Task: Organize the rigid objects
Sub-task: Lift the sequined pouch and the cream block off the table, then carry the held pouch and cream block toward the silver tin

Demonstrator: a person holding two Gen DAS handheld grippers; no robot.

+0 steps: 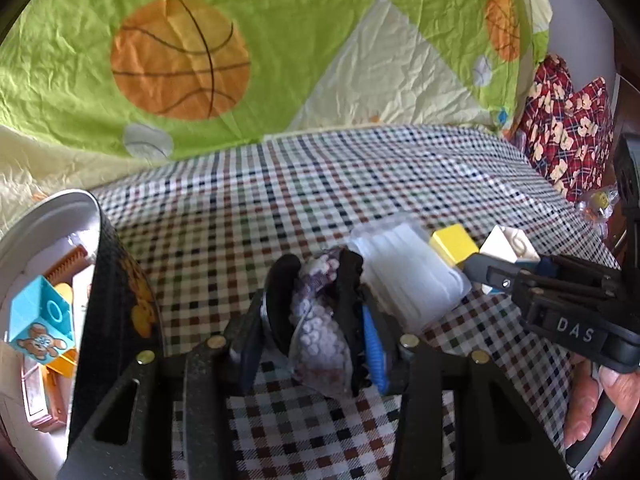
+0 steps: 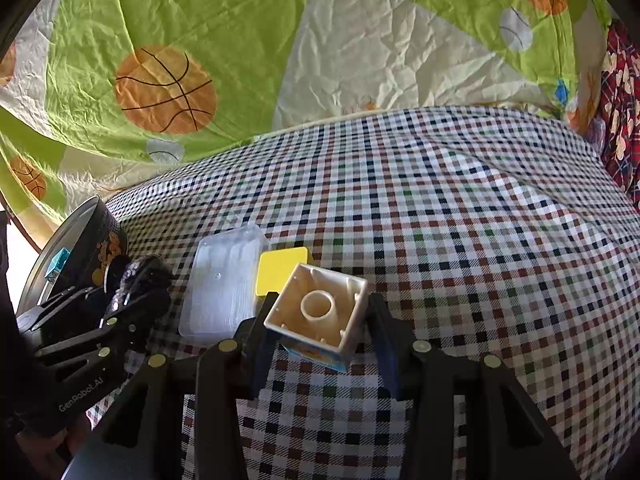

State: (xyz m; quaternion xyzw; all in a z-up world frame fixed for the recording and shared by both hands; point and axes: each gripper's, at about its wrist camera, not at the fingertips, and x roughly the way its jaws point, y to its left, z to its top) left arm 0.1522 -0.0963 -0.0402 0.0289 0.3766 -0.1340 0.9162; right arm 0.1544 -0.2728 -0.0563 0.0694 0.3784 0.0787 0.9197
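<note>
My left gripper (image 1: 316, 300) is shut on a clear bag of small white and purple beads (image 1: 320, 340), held just above the checked cloth. A round black tin (image 1: 116, 280) stands to its left; inside are a blue bear block (image 1: 40, 320) and orange pieces. My right gripper (image 2: 320, 320) is shut on a cream hollow block (image 2: 320, 312), tilted with its open underside toward the camera. A clear plastic box (image 2: 224, 284) and a yellow block (image 2: 280, 272) lie just beyond it. The right gripper also shows in the left wrist view (image 1: 496, 268), with the cream block (image 1: 508, 244).
The checked cloth (image 2: 460, 220) covers the surface. A green basketball-print quilt (image 2: 200, 40) rises behind it. A red floral cushion (image 1: 568, 128) lies at the far right, with a small clear bag holding a yellow piece (image 1: 600, 200) beside it.
</note>
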